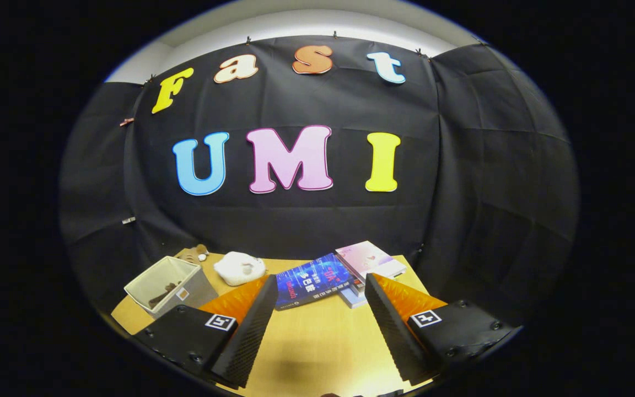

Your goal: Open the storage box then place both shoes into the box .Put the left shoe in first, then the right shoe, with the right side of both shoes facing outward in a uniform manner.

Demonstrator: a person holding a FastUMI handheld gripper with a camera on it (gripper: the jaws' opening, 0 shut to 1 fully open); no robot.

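Currently: tongs [317, 325] spread wide, holding nothing. Storage box [170, 285], open-topped, on counter [312, 347] left of books [317, 281]; probably light, rigid; take by rim. White shoe-like item [239, 268] just right of box, likely soft.

- The gripper [320, 298] is held above the table, pointing forward and slightly down.
- Its two fingers [251, 331] stand wide apart with nothing between them.
- Both fingers angle inward toward their tips; their ribbed inner faces look at each other.
- Neither finger touches anything.
- Each finger base carries a square marker.
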